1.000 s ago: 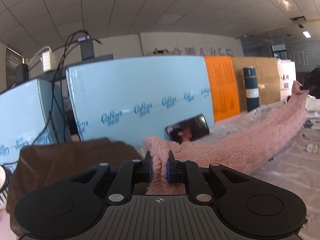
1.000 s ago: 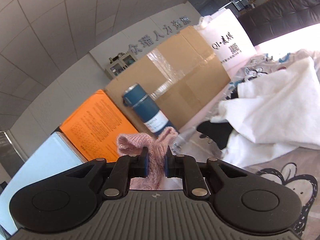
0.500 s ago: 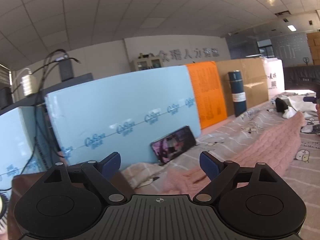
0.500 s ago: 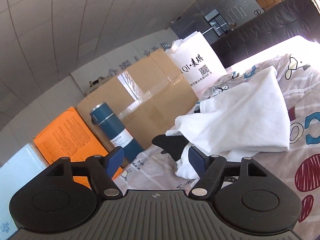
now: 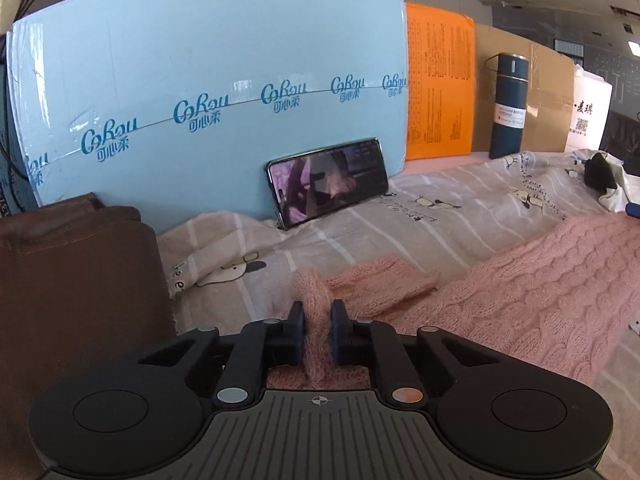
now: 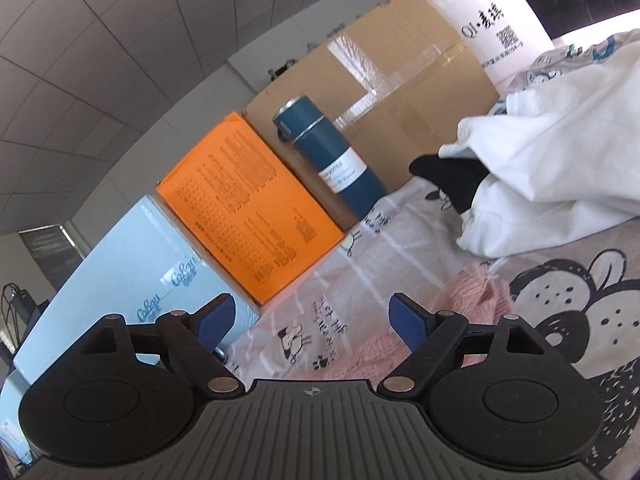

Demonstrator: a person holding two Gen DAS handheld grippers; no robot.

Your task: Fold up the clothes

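A pink cable-knit sweater (image 5: pixel 520 292) lies spread on the patterned bed sheet (image 5: pixel 440 208), reaching from the centre to the right. My left gripper (image 5: pixel 317 322) is shut on a fold of the pink sweater at its near left edge, low over the sheet. In the right wrist view my right gripper (image 6: pixel 310 320) is open and empty above the sheet (image 6: pixel 400 248). A part of the pink sweater (image 6: pixel 476 296) lies just right of its right finger, and some shows under it.
A folded brown garment (image 5: pixel 72 280) lies at the left. A phone (image 5: pixel 328 180) leans on a light blue box (image 5: pixel 200 100). An orange box (image 6: pixel 248 204), a blue flask (image 6: pixel 332 160) and a cardboard box (image 6: pixel 400 80) line the back. White clothes (image 6: pixel 560 152) are piled at the right.
Both grippers let go of the lifted sweater, which dropped flat on the sheet. The left gripper then came down and shut on its near edge. The right gripper stays open, now lower.
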